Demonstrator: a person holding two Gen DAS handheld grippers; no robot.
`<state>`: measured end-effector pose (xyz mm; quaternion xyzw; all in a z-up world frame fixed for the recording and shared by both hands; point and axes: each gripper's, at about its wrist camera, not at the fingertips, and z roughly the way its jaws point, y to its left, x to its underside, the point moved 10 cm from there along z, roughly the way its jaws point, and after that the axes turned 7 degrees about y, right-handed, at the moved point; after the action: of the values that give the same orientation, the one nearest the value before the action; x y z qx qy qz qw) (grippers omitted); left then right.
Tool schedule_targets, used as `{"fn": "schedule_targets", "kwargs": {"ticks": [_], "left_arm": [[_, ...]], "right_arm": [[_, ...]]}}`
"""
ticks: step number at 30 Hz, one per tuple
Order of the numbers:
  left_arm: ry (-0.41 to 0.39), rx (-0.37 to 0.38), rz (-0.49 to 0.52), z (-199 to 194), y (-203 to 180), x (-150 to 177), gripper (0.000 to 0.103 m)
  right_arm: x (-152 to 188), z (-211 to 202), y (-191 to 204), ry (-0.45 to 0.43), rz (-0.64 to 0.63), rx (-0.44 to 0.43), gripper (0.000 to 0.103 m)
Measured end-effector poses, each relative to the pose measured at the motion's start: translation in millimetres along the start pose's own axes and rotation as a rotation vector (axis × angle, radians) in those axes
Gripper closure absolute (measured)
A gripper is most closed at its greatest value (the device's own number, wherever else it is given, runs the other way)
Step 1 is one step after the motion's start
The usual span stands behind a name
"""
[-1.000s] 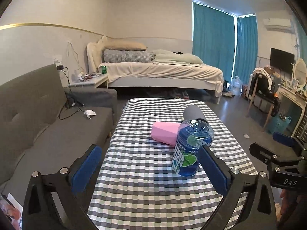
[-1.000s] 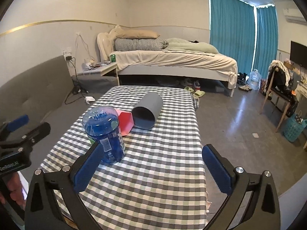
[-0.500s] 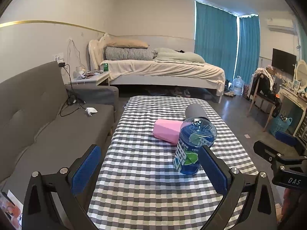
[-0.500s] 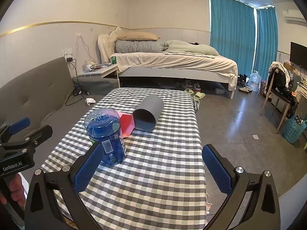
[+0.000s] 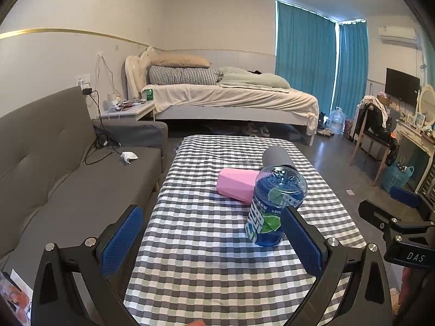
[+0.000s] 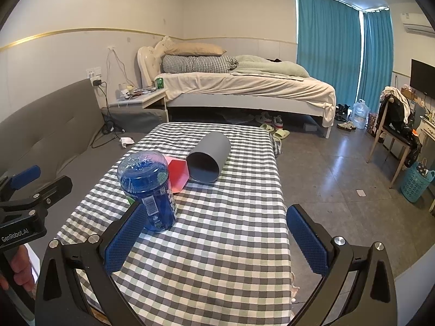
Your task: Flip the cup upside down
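Right of the blue cup (image 6: pixel 148 190), bare checked cloth (image 6: pixel 231 231) runs to the table edge; both the left gripper (image 5: pixel 209 240) and right gripper (image 6: pixel 214 237) gape wide, holding nothing.

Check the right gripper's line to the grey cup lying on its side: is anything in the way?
Nothing visible blocks it. The right gripper is open over bare checked cloth, and the grey cup lies ahead with its mouth toward it. The blue bottle stands left of that line.

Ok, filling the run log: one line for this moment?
left gripper open | right gripper open | grey cup on its side, untouched | blue cup inverted
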<state>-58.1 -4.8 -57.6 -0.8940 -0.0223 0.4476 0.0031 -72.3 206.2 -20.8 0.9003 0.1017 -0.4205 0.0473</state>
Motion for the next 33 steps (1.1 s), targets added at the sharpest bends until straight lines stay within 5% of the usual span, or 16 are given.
{"fn": "schedule_targets", "kwargs": {"ticks": [33], "left_arm": [[0.006, 0.001, 0.002, 0.5, 2.1, 0.0, 0.0]], "right_arm": [[0.5, 0.6, 0.6, 0.005, -0.006, 0.0, 0.0]]}}
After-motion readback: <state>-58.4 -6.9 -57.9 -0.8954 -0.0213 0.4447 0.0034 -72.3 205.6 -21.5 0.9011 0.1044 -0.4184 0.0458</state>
